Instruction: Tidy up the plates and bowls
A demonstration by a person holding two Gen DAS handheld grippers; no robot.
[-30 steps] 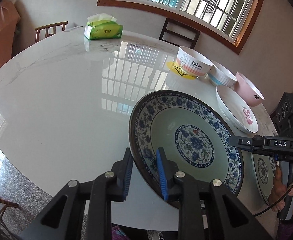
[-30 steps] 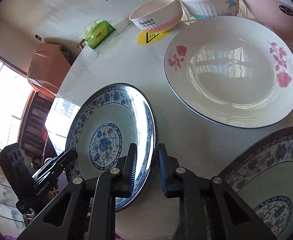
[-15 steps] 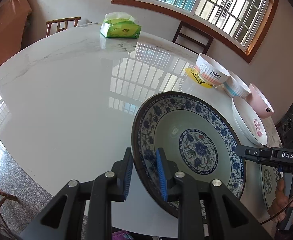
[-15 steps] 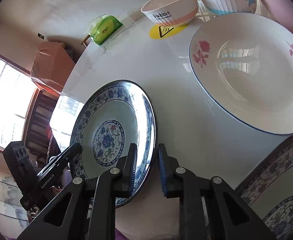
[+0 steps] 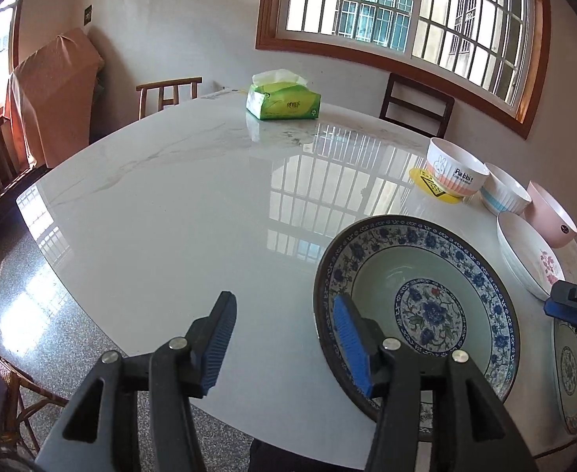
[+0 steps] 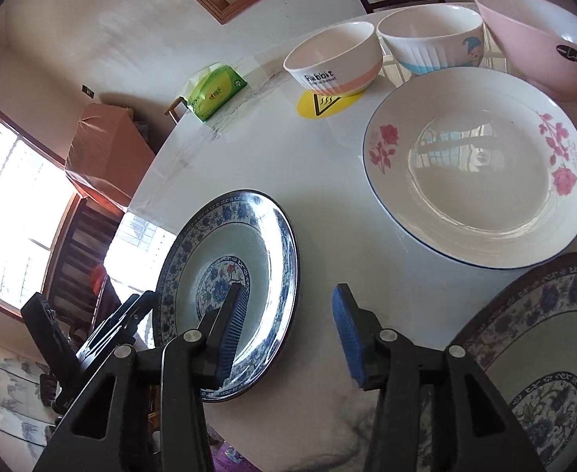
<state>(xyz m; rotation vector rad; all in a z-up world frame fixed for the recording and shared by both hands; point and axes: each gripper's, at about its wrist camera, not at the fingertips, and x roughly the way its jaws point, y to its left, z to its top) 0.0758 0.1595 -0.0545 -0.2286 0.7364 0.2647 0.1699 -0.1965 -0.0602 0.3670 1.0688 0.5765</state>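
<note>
The three bowls (image 6: 430, 47) and the rose plate (image 6: 477, 165) stand empty on the worktop (image 5: 178, 212), both claws, left (image 5: 284, 338) and right (image 6: 284, 334), gape wide around the blue plate (image 5: 418, 303), and only the right view shows a second blue plate (image 6: 540, 354) fully.

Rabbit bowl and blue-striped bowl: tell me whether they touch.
Cannot tell. In the right wrist view the Rabbit bowl and blue-striped bowl sit rim to rim, with neither gap nor contact plain.

Blue-and-white floral plate (image 5: 426, 306), rose-printed white plate (image 6: 477, 165), pink bowl (image 6: 540, 43).
</note>
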